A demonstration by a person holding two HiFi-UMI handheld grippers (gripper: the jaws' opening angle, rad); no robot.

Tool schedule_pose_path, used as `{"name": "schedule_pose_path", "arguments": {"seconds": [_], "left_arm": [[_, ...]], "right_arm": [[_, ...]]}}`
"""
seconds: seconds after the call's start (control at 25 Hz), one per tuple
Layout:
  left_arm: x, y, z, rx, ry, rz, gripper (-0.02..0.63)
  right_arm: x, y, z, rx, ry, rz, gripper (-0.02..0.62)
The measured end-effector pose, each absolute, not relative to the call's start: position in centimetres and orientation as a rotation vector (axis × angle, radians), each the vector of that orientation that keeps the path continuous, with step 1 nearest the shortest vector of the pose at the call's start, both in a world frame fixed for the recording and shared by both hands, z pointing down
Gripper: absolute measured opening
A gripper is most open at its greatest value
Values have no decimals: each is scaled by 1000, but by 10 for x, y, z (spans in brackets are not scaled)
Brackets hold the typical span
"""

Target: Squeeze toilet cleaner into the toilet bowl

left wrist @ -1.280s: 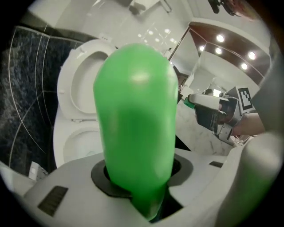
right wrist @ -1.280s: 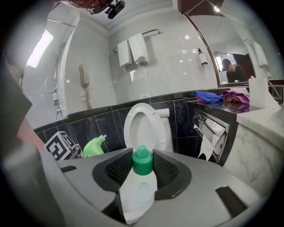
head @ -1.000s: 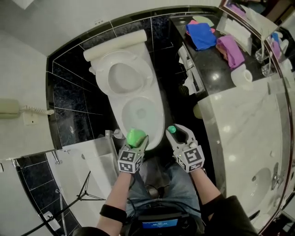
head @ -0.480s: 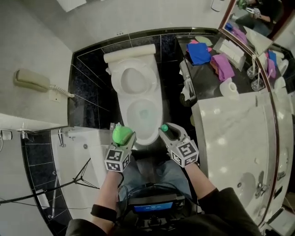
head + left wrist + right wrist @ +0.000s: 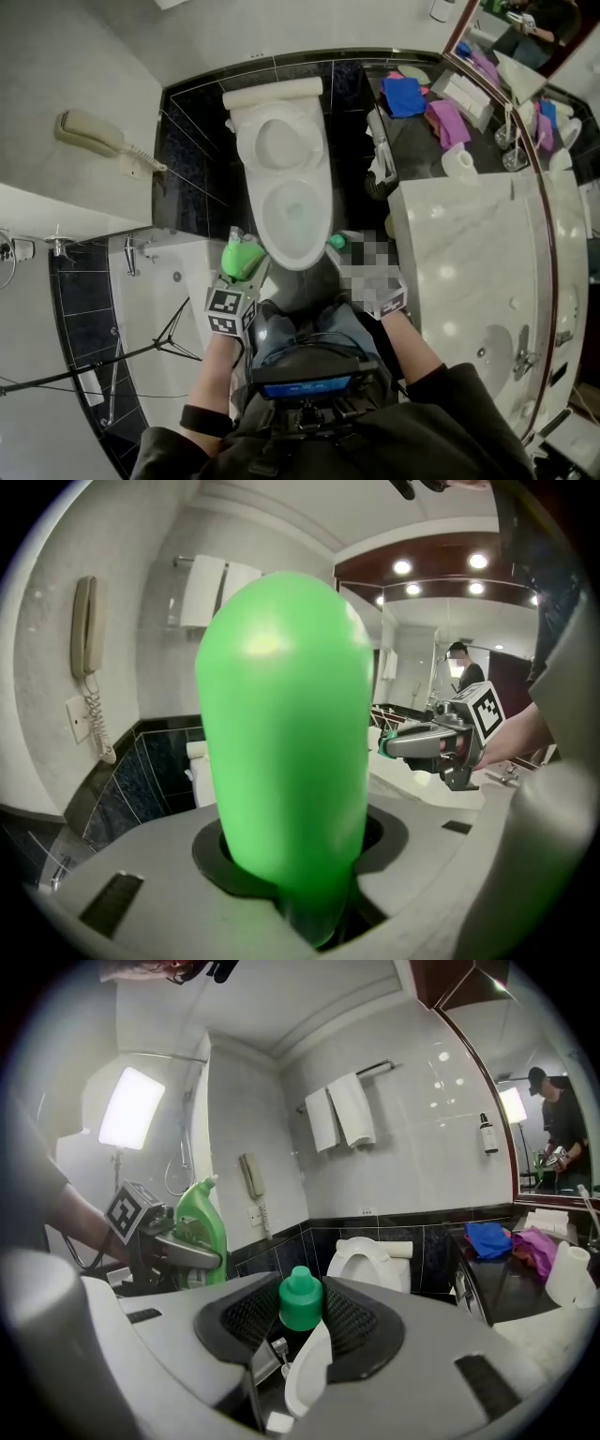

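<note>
Rising clear of the toilet bowl (image 5: 265, 225), the left hand-held gripper (image 5: 246, 268) clamps the green cleaner bottle (image 5: 286, 742) and the right hand-held gripper (image 5: 342, 247) pinches its cap (image 5: 301, 1299), so squeezing can probably follow.

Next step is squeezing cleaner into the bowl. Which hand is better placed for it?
Left. The left gripper grips the green plastic cleaner bottle, apparently uncapped, just by the front rim of the open white toilet bowl. The right gripper holds only the small green cap.
</note>
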State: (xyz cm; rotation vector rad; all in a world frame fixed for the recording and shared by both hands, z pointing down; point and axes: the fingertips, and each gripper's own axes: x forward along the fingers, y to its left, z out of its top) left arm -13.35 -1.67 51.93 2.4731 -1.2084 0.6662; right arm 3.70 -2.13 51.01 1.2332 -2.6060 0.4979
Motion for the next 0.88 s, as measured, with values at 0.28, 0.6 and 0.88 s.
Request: {"name": "schedule_pose_path", "arguments": {"seconds": [0.28, 0.6, 0.88], "left_arm": [[-156, -8, 518, 2513, -1158, 691, 181], [-178, 7, 520, 2534, -1135, 747, 181], [-177, 12, 512, 2542, -1133, 705, 181]], "right_arm": [[28, -7, 518, 1302, -2545, 546, 155], [14, -5, 517, 1336, -2518, 548, 155], [10, -2, 520, 1318, -2510, 539, 153]]}}
